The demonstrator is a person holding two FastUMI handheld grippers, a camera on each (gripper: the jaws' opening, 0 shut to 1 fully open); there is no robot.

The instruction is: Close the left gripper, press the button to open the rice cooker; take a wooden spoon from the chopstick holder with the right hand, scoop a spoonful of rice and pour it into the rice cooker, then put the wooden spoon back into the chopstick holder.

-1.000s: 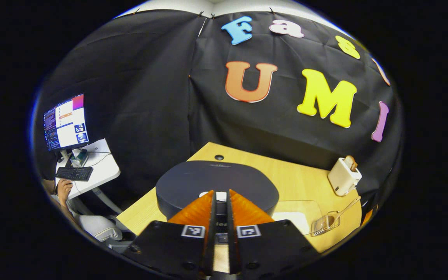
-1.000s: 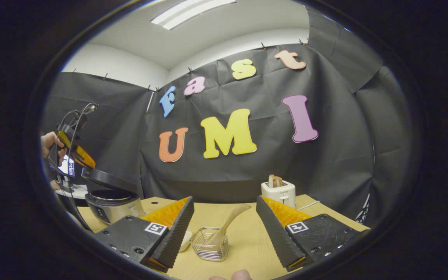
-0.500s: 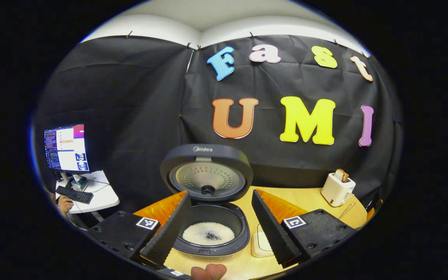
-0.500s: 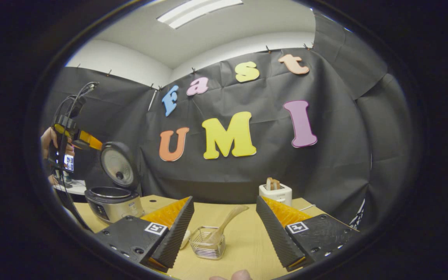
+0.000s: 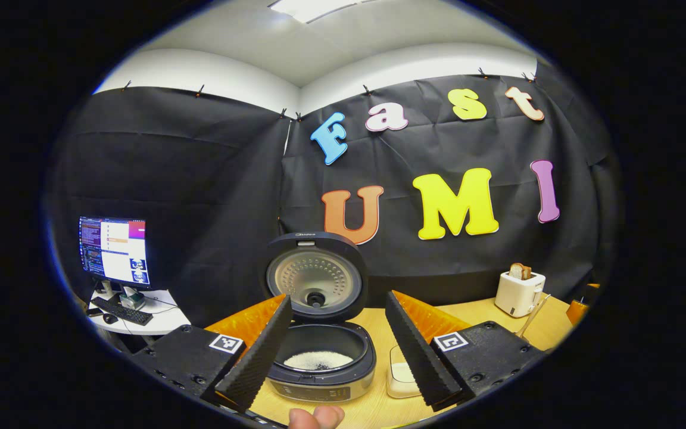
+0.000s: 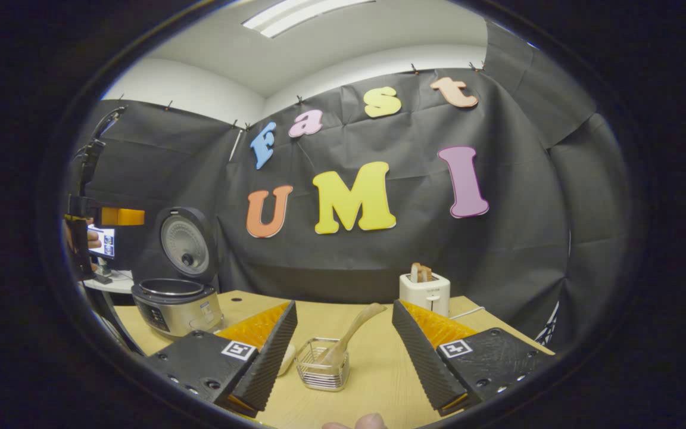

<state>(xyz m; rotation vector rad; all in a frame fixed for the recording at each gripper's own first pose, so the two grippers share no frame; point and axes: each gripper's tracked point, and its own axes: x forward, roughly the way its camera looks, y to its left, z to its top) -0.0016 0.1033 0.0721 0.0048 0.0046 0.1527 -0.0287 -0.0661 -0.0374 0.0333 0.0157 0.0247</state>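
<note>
I see the wooden spoon at lower centre of the right gripper view, standing in the wire chopstick holder on the table. Its long axis leans: the lower end sits down inside the holder, the other end points to the upper right, toward the toaster at the back of the table. The right gripper has its 2 fingers spread wide apart, holding nothing, with the holder framed between them but farther off.

The rice cooker sits at lower centre of the left gripper view, lid swung up and standing nearly upright behind the pot, its inner face toward me. The left gripper is also spread wide and empty, its 2 fingers framing the cooker.

The left gripper view looks down into the pot and shows white rice on its bottom; the right gripper view, with the cooker at its lower left, shows the steel side of the body but not the contents. A monitor stands at the left.
</note>
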